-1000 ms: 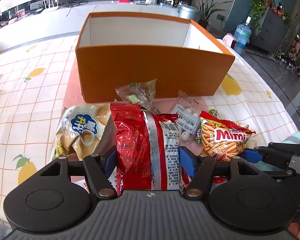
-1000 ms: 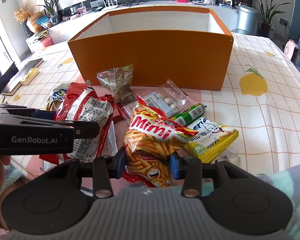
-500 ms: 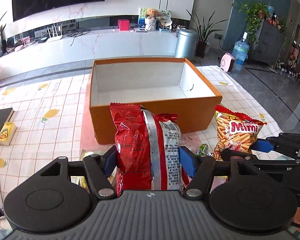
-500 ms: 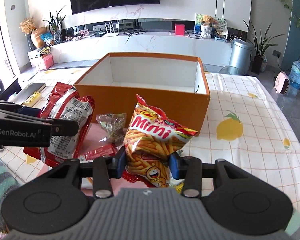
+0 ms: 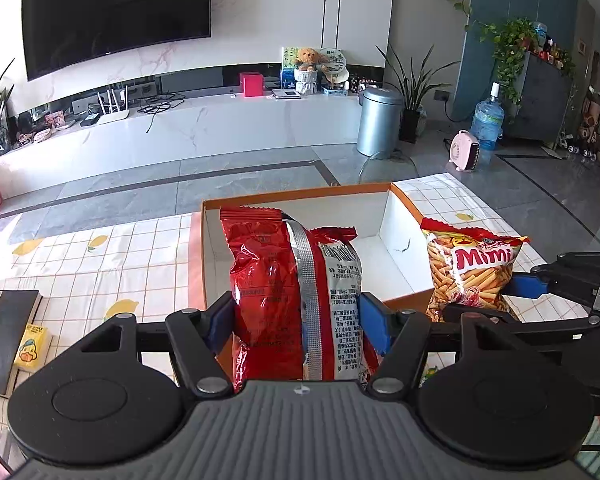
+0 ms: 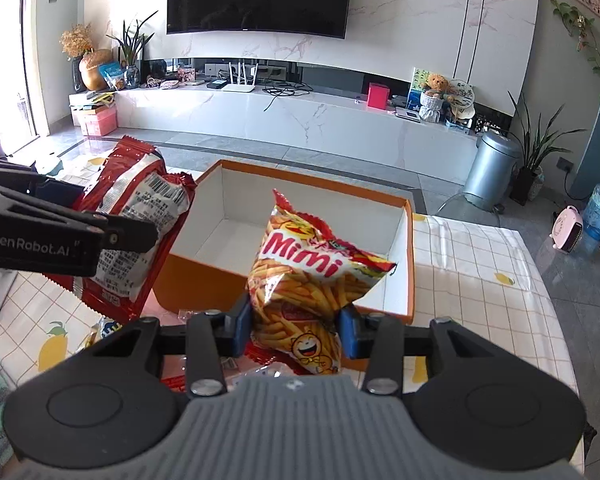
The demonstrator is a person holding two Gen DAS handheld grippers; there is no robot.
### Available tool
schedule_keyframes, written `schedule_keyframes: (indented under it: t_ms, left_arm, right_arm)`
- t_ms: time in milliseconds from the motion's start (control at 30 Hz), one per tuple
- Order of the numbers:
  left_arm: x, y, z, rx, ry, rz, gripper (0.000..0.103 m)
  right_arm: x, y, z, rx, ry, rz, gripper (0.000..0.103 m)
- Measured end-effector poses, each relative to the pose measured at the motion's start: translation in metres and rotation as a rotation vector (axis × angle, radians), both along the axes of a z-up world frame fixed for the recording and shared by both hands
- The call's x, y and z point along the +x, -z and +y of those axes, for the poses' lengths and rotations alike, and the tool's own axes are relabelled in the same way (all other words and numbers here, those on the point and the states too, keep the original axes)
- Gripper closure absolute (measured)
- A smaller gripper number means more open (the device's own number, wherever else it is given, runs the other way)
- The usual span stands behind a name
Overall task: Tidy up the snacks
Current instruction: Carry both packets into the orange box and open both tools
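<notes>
My left gripper is shut on a red snack bag with a silver seam, held upright in the air in front of the orange box. The right gripper is shut on a yellow "Mimi" fries bag, also lifted, just before the box's near wall. The box has a white inside with nothing lying in it. In the right wrist view the red bag hangs at the left in the left gripper. In the left wrist view the Mimi bag shows at the right.
The box stands on a table with a lemon-print checked cloth. More snack packets lie below the right gripper. A dark book and a small yellow pack lie at the table's left. A metal bin stands beyond.
Both grippers have risen with their bags off the snack pile. The box now sits lower in both views and its white inside shows; the pile has dropped mostly out of sight.
</notes>
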State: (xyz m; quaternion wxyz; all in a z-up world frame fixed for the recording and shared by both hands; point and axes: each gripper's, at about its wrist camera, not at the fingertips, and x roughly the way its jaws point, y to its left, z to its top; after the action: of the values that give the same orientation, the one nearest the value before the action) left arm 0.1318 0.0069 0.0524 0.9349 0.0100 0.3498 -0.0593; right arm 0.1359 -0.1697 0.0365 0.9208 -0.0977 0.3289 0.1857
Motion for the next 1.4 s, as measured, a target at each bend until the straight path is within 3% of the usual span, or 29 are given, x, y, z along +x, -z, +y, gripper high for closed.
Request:
schedule_keyframes:
  t_ms: [367,567,767,1400]
  left_arm:
    - [0.063,0.011,0.007,0.074,-0.008,0.034,0.028]
    - [0.096,0.03,0.015,0.081,0.009,0.116,0.028]
    - [0.122,0.049,0.015,0.119,0.016,0.178,0.028]
    - [0.157,0.096,-0.003,0.304,0.054,0.386,0.028]
  right_arm:
    - [0.086,0.015,0.033,-0.039,-0.047,0.068,0.062]
    - [0.133,0.038,0.049,-0.029,-0.092,0.174,0.062]
    - [0.173,0.066,0.053,-0.007,-0.067,0.296,0.062]
    - [0.208,0.128,0.089,-0.13,-0.116,0.543,0.061]
